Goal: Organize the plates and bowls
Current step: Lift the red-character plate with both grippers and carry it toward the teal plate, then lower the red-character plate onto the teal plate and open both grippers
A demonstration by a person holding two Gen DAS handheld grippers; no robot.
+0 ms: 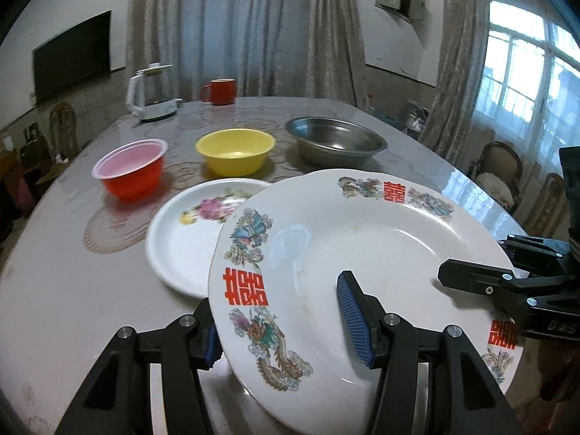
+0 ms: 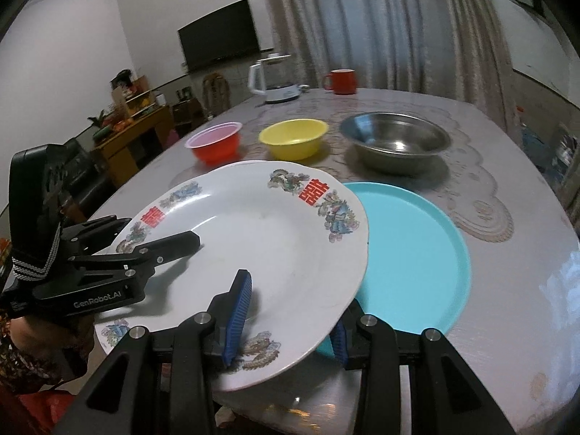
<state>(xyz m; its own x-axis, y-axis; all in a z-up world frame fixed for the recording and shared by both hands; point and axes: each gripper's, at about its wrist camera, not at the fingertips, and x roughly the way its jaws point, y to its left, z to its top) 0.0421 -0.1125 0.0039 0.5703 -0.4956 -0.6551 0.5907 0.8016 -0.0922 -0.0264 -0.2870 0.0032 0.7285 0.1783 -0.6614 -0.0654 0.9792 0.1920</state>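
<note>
A large white plate (image 1: pixel 344 246) (image 2: pixel 272 246) with red characters and dragon prints hangs tilted above the table, held from both sides. My left gripper (image 1: pixel 286 330) (image 2: pixel 188 244) is shut on its rim, one blue pad on top and one below. My right gripper (image 2: pixel 290 326) (image 1: pixel 449 279) clamps the opposite rim the same way. Under the plate's far left edge lies a smaller white plate with a flower print (image 1: pixel 181 246). A teal plate (image 2: pixel 409 253) lies on the table under its right edge. Behind stand a red bowl (image 1: pixel 132 170) (image 2: pixel 215 141), a yellow bowl (image 1: pixel 235 150) (image 2: pixel 293 137) and a steel bowl (image 1: pixel 335 141) (image 2: pixel 395 141) in a row.
At the table's (image 1: pixel 54 253) (image 2: pixel 507 290) far end stand a white kettle (image 1: pixel 150 98) (image 2: pixel 273 79) and a red mug (image 1: pixel 221 91) (image 2: pixel 342 81). Chairs stand around the table, with curtains and a wall television behind.
</note>
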